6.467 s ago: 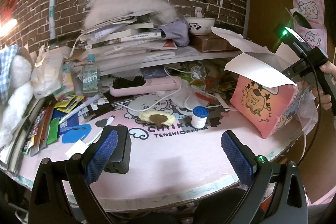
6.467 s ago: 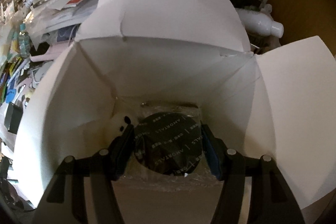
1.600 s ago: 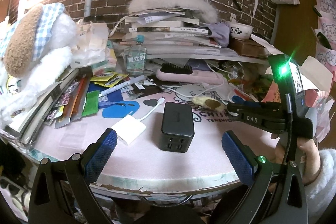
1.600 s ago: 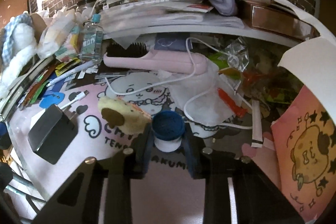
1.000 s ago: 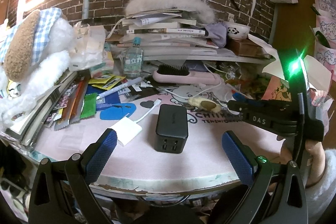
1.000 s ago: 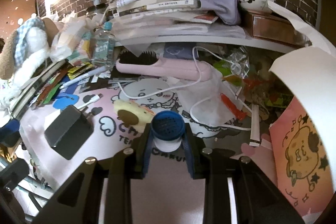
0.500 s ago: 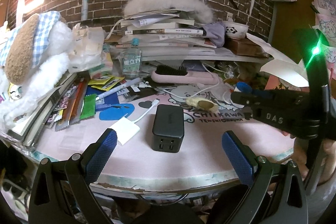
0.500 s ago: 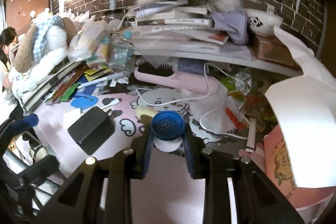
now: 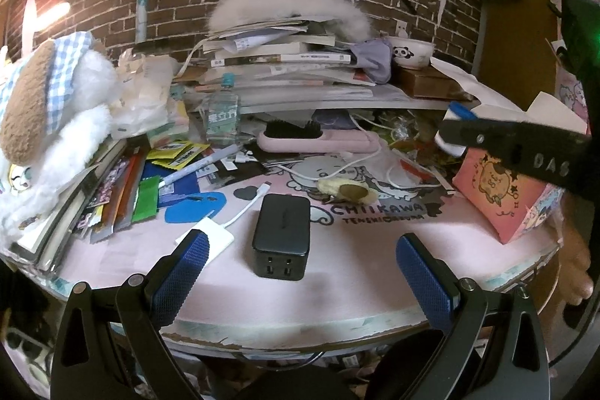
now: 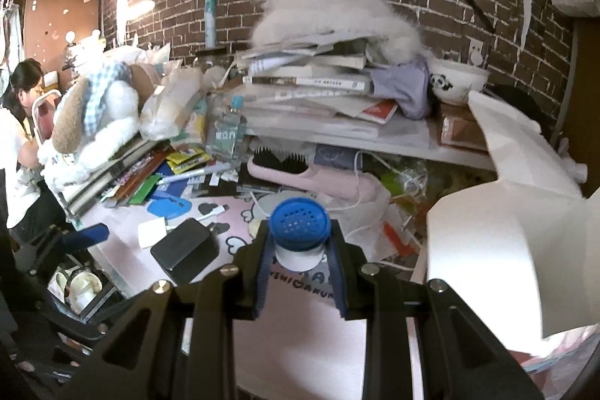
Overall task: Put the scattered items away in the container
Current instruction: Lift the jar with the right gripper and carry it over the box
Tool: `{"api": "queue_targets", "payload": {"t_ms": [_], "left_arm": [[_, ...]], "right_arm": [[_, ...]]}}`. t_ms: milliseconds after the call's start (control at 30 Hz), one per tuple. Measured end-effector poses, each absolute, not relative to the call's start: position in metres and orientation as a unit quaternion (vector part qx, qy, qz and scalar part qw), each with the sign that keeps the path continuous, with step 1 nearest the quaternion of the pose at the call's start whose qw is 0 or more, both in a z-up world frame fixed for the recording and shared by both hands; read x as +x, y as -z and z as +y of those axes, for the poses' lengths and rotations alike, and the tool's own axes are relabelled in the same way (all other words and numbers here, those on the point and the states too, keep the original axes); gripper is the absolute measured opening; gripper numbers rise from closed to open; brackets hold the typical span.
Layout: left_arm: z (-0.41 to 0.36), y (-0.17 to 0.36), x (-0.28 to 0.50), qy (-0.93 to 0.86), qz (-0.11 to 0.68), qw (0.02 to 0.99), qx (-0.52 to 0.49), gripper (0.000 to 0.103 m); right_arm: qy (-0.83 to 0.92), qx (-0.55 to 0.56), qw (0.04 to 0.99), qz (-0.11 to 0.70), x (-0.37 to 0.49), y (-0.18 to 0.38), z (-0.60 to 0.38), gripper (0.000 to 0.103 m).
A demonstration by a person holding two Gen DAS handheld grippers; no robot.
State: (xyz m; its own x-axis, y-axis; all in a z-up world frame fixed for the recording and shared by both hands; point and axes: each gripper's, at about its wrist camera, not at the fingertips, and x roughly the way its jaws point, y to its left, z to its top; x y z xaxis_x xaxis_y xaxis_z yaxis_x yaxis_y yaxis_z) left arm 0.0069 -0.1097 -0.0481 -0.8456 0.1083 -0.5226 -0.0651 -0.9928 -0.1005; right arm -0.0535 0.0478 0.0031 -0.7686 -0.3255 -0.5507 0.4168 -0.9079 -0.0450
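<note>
My right gripper (image 10: 300, 250) is shut on a small white jar with a blue perforated cap (image 10: 299, 225) and holds it well above the desk. The jar also shows in the left wrist view (image 9: 455, 128), lifted beside the pink cartoon box (image 9: 498, 190), whose white flaps (image 10: 498, 235) stand open at the right. My left gripper (image 9: 300, 272) is open and empty near the desk's front edge. A black charger block (image 9: 281, 231) lies just ahead of it, with a white adapter (image 9: 206, 237) to its left and a yellow plush piece (image 9: 347, 190) behind.
A pink hairbrush (image 9: 315, 139), white cables, a water bottle (image 9: 223, 113), pens, packets and a blue shape (image 9: 195, 208) clutter the desk's back and left. Stacked books (image 9: 277, 62) sit on a shelf. A plush toy (image 9: 48, 107) lies at the left. A person (image 10: 18, 122) sits far left.
My right gripper has lifted the blue-capped jar off the desk and carried it up and right toward the pink box. My left gripper has stayed open before the charger block.
</note>
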Motion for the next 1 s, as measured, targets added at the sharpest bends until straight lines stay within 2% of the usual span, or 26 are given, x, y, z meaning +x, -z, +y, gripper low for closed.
{"api": "queue_targets", "payload": {"t_ms": [300, 1000], "left_arm": [[-0.103, 0.044, 0.007, -0.961, -0.032, 0.048, -0.272, 0.1], [-0.07, 0.035, -0.005, -0.96, -0.022, 0.089, -0.266, 0.1]], "right_arm": [[0.943, 0.267, 0.18, 0.081, -0.049, -0.027, 0.066, 0.025], [0.956, 0.28, 0.05, 0.078, -0.062, -0.06, 0.147, 0.025]]}}
